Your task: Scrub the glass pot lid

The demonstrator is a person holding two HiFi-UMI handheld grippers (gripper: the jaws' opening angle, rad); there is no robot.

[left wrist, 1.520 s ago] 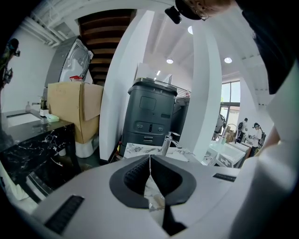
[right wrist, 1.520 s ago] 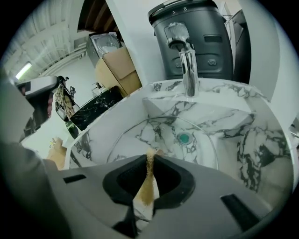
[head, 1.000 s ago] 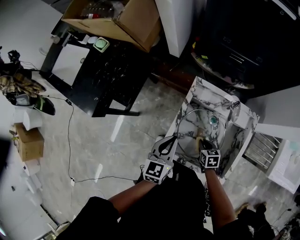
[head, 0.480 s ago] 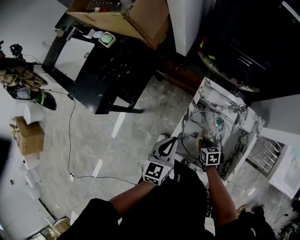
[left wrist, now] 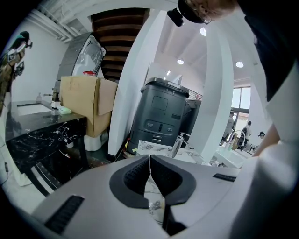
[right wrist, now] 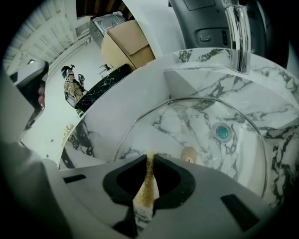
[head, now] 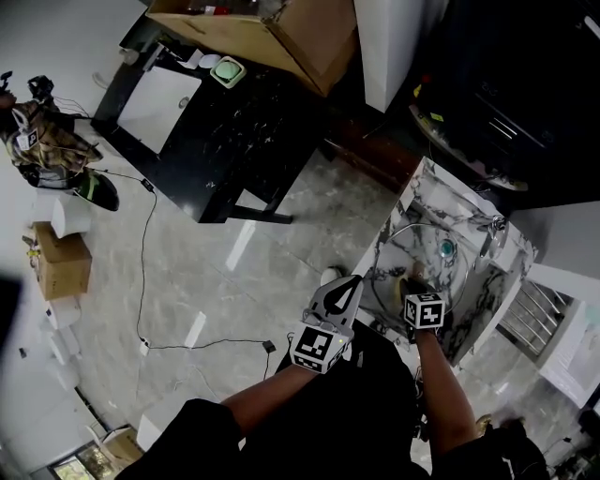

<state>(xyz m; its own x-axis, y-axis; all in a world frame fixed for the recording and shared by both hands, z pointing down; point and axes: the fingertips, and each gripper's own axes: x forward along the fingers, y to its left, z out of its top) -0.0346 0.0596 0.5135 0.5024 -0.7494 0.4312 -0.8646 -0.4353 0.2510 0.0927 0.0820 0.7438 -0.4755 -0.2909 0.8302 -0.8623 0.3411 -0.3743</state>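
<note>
The glass pot lid (right wrist: pixel 177 119) lies in the marble sink (right wrist: pixel 261 93), its wooden knob (right wrist: pixel 189 154) facing up near the teal drain (right wrist: pixel 220 132). My right gripper (right wrist: pixel 150 158) is shut on a thin yellow-brown scrub pad (right wrist: pixel 148 184) just over the lid's near rim. In the head view the lid (head: pixel 417 255) shows as a thin ring in the sink (head: pixel 469 281), with the right gripper (head: pixel 412 281) at its near side. My left gripper (head: pixel 352 281) is shut with nothing in it, held outside the sink's left edge; in its own view the left gripper (left wrist: pixel 149 158) points across the sink.
A chrome faucet (right wrist: pixel 236 37) stands at the sink's far rim. A dark grey bin (left wrist: pixel 163 116) is behind the sink. To the left are a black marble table (head: pixel 216 141), a cardboard box (head: pixel 272 28) and a cable (head: pixel 141 272) on the tiled floor.
The head view has drifted, so the sink sits lower and further right in it. Both grippers keep their places by the sink, the right one still over the lid's near side.
</note>
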